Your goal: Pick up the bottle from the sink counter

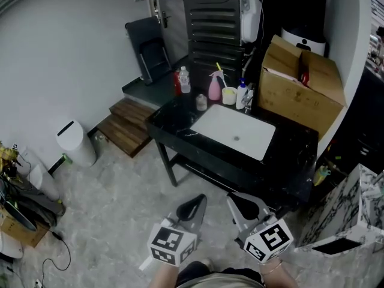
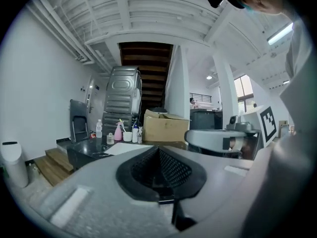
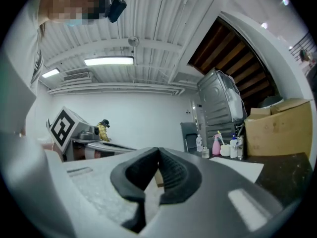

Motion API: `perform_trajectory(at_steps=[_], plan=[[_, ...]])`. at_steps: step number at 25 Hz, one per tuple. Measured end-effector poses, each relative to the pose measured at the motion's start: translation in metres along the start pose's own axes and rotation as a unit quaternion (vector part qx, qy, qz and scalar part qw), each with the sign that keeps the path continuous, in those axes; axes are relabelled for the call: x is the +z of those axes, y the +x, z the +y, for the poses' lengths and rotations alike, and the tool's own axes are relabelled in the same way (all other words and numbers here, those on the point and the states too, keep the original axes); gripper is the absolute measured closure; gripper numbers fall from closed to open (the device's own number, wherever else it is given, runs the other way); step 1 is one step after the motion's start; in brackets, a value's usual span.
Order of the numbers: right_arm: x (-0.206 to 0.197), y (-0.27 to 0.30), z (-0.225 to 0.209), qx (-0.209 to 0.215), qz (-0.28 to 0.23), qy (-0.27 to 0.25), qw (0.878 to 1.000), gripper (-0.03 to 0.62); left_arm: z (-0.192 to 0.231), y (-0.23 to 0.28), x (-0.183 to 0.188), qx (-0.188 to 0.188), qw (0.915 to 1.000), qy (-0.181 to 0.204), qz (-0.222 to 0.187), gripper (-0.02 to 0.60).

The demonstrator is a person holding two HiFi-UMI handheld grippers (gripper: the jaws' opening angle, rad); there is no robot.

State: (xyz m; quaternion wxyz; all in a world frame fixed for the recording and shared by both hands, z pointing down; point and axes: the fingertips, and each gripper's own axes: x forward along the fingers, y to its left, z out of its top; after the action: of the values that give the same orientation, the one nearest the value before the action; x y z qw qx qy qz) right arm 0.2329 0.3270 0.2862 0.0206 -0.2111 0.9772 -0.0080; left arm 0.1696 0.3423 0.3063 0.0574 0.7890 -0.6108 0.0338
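Looking down in the head view, a black, white-veined stone desk (image 1: 294, 152) is seen with a rectangular white sink (image 1: 235, 132) set into it. Along its far edge a row of small things is lined up: the clear bottle (image 1: 185, 80) with a white cap at the far left corner, a red container (image 1: 177, 83) touching its left side, a low jar (image 1: 201, 102), a pink spray bottle (image 1: 215, 87), a white cup (image 1: 228, 95) and a white pump bottle (image 1: 241, 95). A brown cardboard box (image 1: 300, 86) is stood on the right end. Wooden steps (image 1: 126, 125), a white cylindrical bin (image 1: 76, 143) and a dark folding chair (image 1: 150, 50) are set on or by the pale marbled floor (image 1: 120, 209). The left gripper (image 1: 198, 201) and right gripper (image 1: 235, 201) are held side by side in front of the desk, well apart from the clear bottle.

In the left gripper view, the ribbed black fingers (image 2: 171, 168) of the left gripper (image 2: 159, 150) are seen pressed together with nothing between them. The clear bottle (image 2: 99, 128) is shown far off on the desk (image 2: 86, 150), upright, left of the pink spray bottle (image 2: 118, 132) and the cardboard box (image 2: 166, 128). A white ribbed ceiling and a dark stair underside are seen above.

In the right gripper view, the fingers (image 3: 173, 175) of the right gripper (image 3: 158, 151) are likewise closed on nothing. The clear bottle (image 3: 199, 143) is seen upright at the desk's (image 3: 282, 170) far end, beside the pink spray bottle (image 3: 216, 146), before a plain white wall.
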Motion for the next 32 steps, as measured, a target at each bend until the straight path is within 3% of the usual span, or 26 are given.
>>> perform_trajectory(at_steps=[7,18,26,32], plan=[[-0.012,0.043,-0.010,-0.005,0.018,0.021,1.000,0.591,0.037,0.009,-0.008,-0.022,0.9977,-0.063,-0.012,0.577],[-0.030,0.116,-0.043,0.000,0.047,0.007,0.999,0.591,0.105,0.047,-0.006,-0.005,0.9976,-0.068,-0.009,0.577],[-0.042,0.183,-0.109,0.000,0.068,0.010,0.998,0.591,0.166,0.100,0.000,0.010,0.9965,-0.081,-0.012,0.577],[-0.035,0.246,-0.144,0.029,0.075,-0.017,0.997,0.591,0.209,0.145,0.006,0.024,0.9961,-0.085,-0.006,0.577]])
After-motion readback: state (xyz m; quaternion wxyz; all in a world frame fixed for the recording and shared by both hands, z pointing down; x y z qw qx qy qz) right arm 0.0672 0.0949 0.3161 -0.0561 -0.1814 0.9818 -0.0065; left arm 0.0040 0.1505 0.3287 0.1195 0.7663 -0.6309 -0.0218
